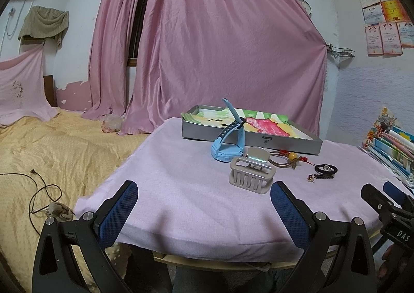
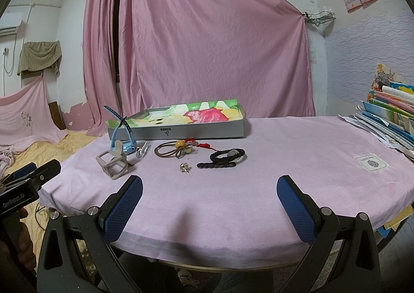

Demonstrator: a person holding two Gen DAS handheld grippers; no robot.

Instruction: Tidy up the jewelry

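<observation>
Both the left claw and the right claw hang wide open and empty over the near bench edge. The jewelry lies loose at 12 o'clock, before the tray. Nothing seems sorted yet; next, probably grasp the hair clip.

A bedroom draped in pink

Ahead of our tongs we see pink curtains covering white walls; a yellow bedspread lies left, stacked books right, certificates above.
</observation>
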